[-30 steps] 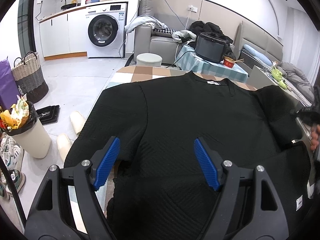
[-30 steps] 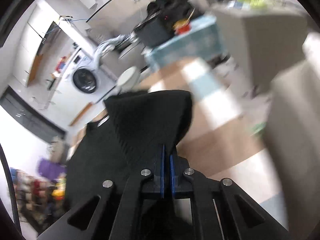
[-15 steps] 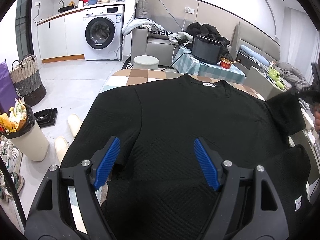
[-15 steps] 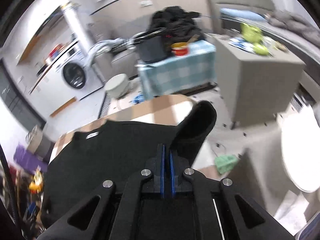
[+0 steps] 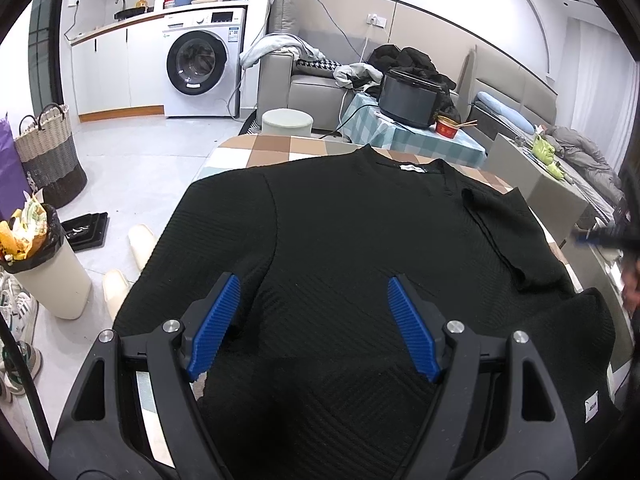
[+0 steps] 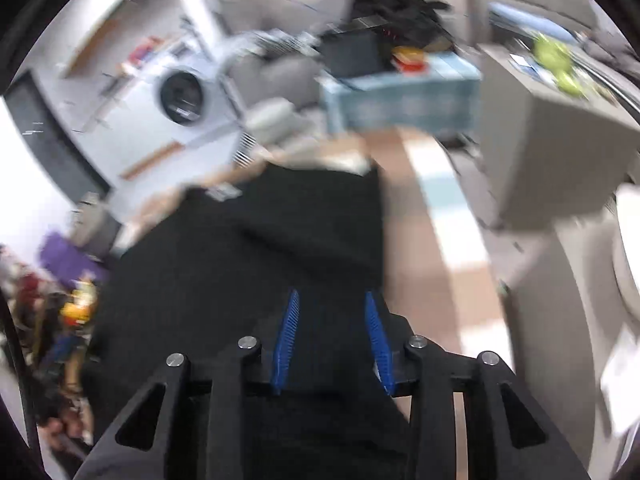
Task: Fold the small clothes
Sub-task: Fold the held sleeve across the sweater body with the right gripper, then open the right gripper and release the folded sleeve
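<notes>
A black ribbed sweater lies flat on a checked table, collar at the far side. Its right sleeve lies folded diagonally over the body. Its left sleeve hangs over the table's left edge. My left gripper is open and empty, hovering over the sweater's lower middle. My right gripper is open above the sweater's right side; this view is motion-blurred. It also shows at the left wrist view's right edge.
A bin with rubbish and slippers stand on the floor to the left. A small table with a black cooker and a stool sit beyond the table. A grey cabinet stands right.
My right gripper carried the right sleeve inward across the sweater, opened and let it go; the sleeve now lies folded on the body. My left gripper stayed open in place.
</notes>
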### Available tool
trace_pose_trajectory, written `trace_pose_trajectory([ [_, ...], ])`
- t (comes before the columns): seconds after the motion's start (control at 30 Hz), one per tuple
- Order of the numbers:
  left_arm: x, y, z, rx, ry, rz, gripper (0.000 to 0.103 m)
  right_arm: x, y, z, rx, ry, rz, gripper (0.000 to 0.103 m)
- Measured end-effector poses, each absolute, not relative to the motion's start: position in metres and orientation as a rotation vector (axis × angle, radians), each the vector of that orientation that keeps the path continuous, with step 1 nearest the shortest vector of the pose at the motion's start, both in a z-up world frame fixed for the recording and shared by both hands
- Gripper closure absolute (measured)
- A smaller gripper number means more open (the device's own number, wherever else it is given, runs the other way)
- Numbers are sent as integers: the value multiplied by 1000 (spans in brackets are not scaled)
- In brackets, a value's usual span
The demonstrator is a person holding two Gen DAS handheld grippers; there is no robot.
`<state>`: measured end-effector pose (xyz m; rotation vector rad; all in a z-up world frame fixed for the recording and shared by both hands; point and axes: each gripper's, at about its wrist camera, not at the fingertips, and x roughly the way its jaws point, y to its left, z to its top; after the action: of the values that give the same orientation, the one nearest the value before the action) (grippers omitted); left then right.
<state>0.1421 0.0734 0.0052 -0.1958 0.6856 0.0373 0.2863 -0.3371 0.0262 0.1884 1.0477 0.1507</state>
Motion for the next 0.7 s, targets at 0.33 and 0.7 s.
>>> trace_pose_trajectory([
  [0.33,147,70,3,-184,697,41,28,273,-334,-22,134,1078,193,90],
  [0.7,141,109,-3,-282,713,141,28,249,-363,-12,209,1043,83,82],
])
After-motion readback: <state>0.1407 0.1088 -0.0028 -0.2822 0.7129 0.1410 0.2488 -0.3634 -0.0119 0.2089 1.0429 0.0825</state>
